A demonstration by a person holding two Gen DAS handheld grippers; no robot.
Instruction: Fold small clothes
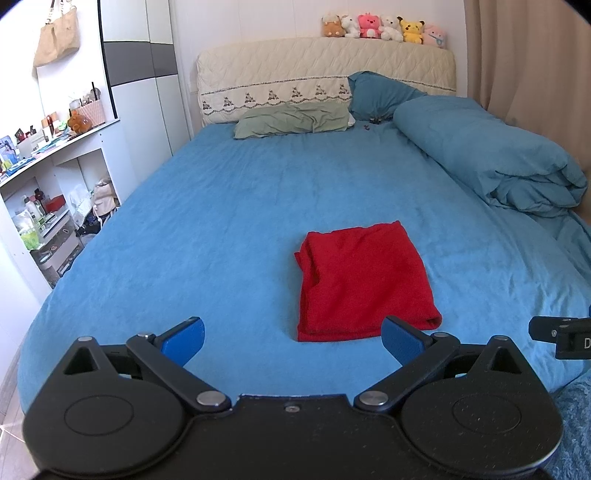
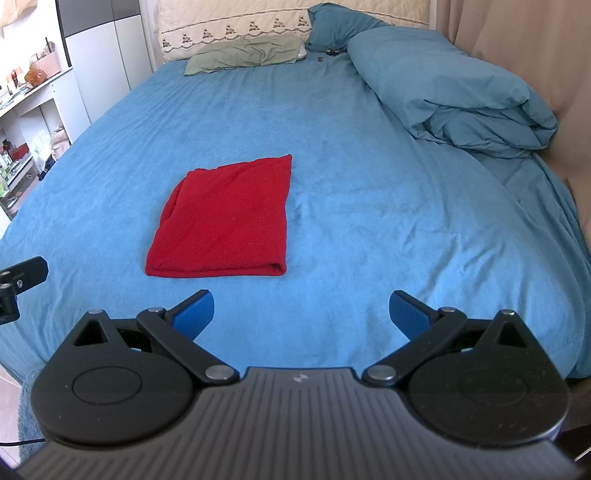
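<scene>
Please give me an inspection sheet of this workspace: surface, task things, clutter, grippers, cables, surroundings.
Surface: blue bed sheet, lightly wrinkled.
Job's things: red garment, folded into a rectangle, lying flat.
Clutter: rolled blue duvet, green pillow, small dark items near the pillows.
Grippers: left gripper open, empty; right gripper open, empty; neither touches the garment.
Cables: thin dark cable at lower left of the right view.
Surroundings: plush toys on headboard, cluttered shelves, curtain.

Left gripper (image 1: 293, 339), right gripper (image 2: 301, 314) — black housings, round discs, silver rivets, blue finger pads (image 1: 184, 341); right body ribbed grey.
</scene>
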